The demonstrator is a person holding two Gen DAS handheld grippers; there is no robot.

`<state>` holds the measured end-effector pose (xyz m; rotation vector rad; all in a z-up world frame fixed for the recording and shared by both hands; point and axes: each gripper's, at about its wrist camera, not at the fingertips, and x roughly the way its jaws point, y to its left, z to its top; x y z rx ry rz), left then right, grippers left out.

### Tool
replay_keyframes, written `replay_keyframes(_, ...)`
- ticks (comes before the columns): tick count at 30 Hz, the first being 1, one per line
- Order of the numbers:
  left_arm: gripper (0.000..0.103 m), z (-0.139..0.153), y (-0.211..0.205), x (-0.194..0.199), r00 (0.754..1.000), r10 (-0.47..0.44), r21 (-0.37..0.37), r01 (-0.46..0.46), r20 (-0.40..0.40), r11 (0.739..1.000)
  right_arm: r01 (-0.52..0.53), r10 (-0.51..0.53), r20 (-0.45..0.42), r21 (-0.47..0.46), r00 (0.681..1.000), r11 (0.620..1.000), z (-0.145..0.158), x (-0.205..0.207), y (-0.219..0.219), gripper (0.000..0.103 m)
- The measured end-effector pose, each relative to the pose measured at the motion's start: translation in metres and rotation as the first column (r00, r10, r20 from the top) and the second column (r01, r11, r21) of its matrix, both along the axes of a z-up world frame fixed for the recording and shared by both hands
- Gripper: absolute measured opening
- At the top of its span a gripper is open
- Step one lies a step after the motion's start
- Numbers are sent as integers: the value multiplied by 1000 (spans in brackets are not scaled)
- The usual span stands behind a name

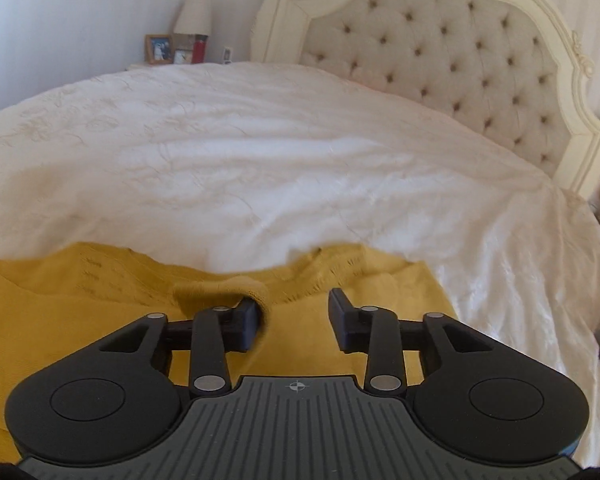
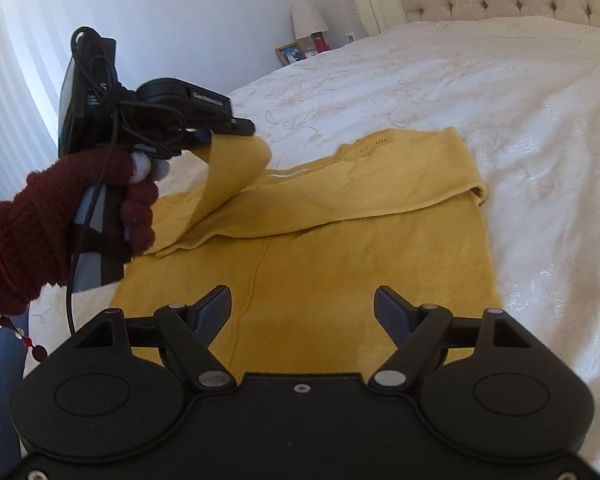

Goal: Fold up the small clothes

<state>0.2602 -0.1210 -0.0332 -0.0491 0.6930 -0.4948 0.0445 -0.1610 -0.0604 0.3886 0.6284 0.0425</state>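
We see a yellow garment point(image 2: 340, 264) lying flat on the white bedspread point(image 2: 480, 92), near the edge of the bed closest to us, with one sleeve already laid across its upper part. We think it is spread here because the bed gives a wide, soft surface for folding. The left gripper point(image 1: 294, 322) has its jaws apart in its own view, yet a rolled edge of the fabric hangs on the tip of the left finger point(image 1: 246, 322); in the right wrist view the same tool holds a flap of cloth point(image 2: 236, 168) lifted above the garment. So we judge that it is releasing or only catching the cloth, not pinching it firmly. The person's left hand point(image 2: 72, 216), in a dark red knitted glove, grips the handle from below, and the tool points toward the middle of the bed. The right gripper point(image 2: 302, 316) is wide open and holds nothing; it hovers low over the bottom part of the garment, probably waiting for the next fold.
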Motion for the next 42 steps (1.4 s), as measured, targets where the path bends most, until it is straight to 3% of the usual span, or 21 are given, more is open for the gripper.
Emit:
replay_keyframes(3, 44, -7, -14, -16, 996, -83, -2, 83, -17, 997, 12, -12, -16, -8, 1000, 1000, -2, -1, -6, 80)
replay_keyframes(4, 51, -6, -14, -20, 994, -105, -10, 105, -10, 994, 16, -16, -24, -13, 1000, 1000, -4, -3, -8, 80)
replay_keyframes(7, 66, 3, -3, -39, 988, -141, -12, 142, 55, 990, 16, -17, -38, -25, 999, 1000, -5, -1, -13, 80)
replay_keyframes(9, 67, 7, 4, -52, 986, -139, 14, 138, 93, 990, 15, -16, -37, -34, 999, 999, -3, 4, -15, 80)
replay_keyframes(13, 67, -2, 42, -65, 992, -36, 113, 23, 122, 993, 6, -6, -14, -28, 1000, 1000, 4, 26, -21, 80)
replay_keyframes(16, 67, -15, 75, -60, 993, 79, 138, -90, 83, 986, -1, 1, 4, -20, 1000, 1000, 8, 50, -25, 80)
replay_keyframes(22, 67, -36, 138, -45, 955, 296, 138, -293, -5, 946, -21, 23, -20, 54, 1000, 998, 3, 110, -32, 79)
replay_keyframes(29, 67, -48, 152, -44, 945, 326, 134, -324, 11, 936, 20, -9, -122, 92, 993, 996, -29, 150, -37, 64)
replay_keyframes(39, 67, -60, 155, -55, 942, 333, 127, -337, 48, 933, 12, 0, -134, 90, 991, 996, -35, 161, -34, 42)
replay_keyframes(40, 67, -61, 155, -54, 941, 334, 127, -338, 51, 933, 10, 4, -137, 101, 991, 995, -36, 164, -33, 38)
replay_keyframes(42, 67, -62, 153, -55, 941, 333, 133, -338, 59, 932, -2, 17, -140, 109, 990, 994, -34, 167, -30, 12)
